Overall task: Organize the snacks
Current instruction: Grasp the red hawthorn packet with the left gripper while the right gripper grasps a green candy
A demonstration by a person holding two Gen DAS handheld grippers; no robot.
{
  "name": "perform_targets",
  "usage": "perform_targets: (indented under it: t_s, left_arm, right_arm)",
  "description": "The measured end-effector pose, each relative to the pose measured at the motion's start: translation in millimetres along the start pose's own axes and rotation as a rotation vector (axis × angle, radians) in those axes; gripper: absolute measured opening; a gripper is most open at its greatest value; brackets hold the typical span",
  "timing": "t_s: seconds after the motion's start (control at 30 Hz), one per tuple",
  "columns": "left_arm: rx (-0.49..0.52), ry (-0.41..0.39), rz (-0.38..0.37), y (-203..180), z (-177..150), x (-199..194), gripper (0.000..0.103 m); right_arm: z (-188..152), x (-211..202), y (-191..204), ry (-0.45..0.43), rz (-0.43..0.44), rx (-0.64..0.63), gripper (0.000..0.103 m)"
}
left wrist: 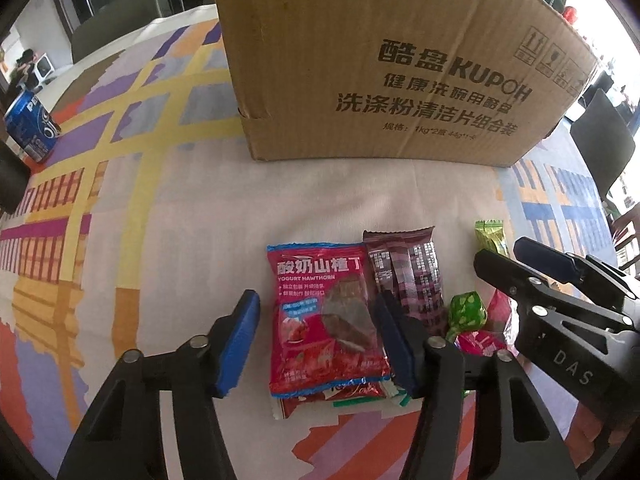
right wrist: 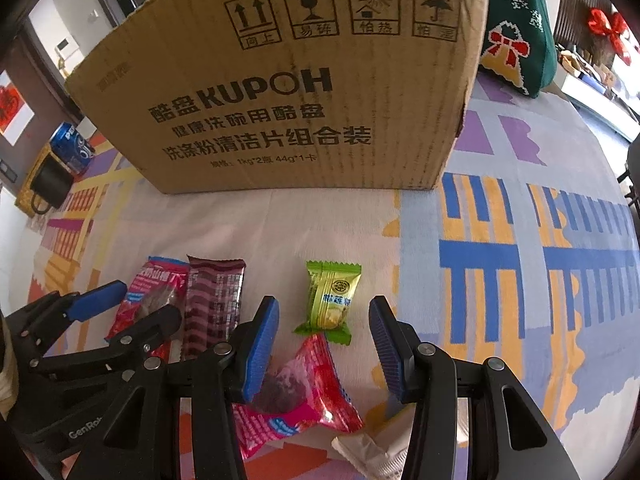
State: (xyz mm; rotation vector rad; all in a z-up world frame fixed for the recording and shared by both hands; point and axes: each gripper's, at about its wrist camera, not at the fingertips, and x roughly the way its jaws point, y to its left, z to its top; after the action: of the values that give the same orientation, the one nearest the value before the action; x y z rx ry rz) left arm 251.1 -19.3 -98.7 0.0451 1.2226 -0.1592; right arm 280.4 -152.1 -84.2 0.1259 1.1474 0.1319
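A red yogurt hawthorn packet (left wrist: 324, 320) lies on the patterned tablecloth between the open fingers of my left gripper (left wrist: 316, 336), on top of other packets. A dark brown bar wrapper (left wrist: 408, 276) lies to its right, then a green round candy (left wrist: 466, 312) and a green pastry packet (left wrist: 490, 236). My right gripper (right wrist: 324, 348) is open above a pink-red packet (right wrist: 304, 396), with the green pastry packet (right wrist: 330, 300) just ahead. The brown bar (right wrist: 214, 300) and red packet (right wrist: 154, 300) lie to the left by my left gripper (right wrist: 132, 304). The cardboard box (left wrist: 380, 60) stands behind.
A blue Pepsi can (left wrist: 32, 124) stands at the far left, also in the right wrist view (right wrist: 72, 148) beside a black mug (right wrist: 50, 184). A green Christmas stocking (right wrist: 520, 24) lies behind the box (right wrist: 280, 92). A white wrapper (right wrist: 372, 456) lies near the table's front.
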Motion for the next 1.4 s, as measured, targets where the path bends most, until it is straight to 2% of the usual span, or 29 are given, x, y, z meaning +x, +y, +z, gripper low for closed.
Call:
perform_targets:
  t_s: [0.07,0.23,0.43,0.47,0.6,0.87,1.4]
  left_arm:
    - [0.000,0.005,-0.005,0.4,1.2,1.9,0.049]
    - [0.008,0.001,-0.008,4.2,5.9,5.4,0.045]
    - [-0.006,-0.001,-0.020,7.2,9.8,4.8,0.042]
    - [-0.004,-0.002,-0.019,6.8,10.5,4.4,0.042]
    - [0.000,-0.016,-0.012,4.8,10.8,0.3,0.042]
    - [-0.006,-0.089,-0.003,-0.8,4.4,-28.0,0.042]
    - [0.027,-0.245,-0.050,-16.4,5.6,-94.1,0.042]
  right_arm:
    - [1.5,3.1,2.9,0.001,-0.008,-0.005,0.048]
    - [4.2,9.5,6.9,0.003,-0.036,-0.021,0.046]
    - [4.5,16.1,12.1,-0.003,-0.058,-0.028,0.031]
    - [3.9,16.1,10.8,-0.006,-0.058,-0.032,0.026]
    - [3.1,14.5,10.9,-0.013,-0.046,-0.042,0.022]
    - [0.5,-7.7,12.3,-0.064,-0.015,-0.040,0.021]
    - [5.3,-74.8,16.1,-0.203,0.051,-0.051,0.021]
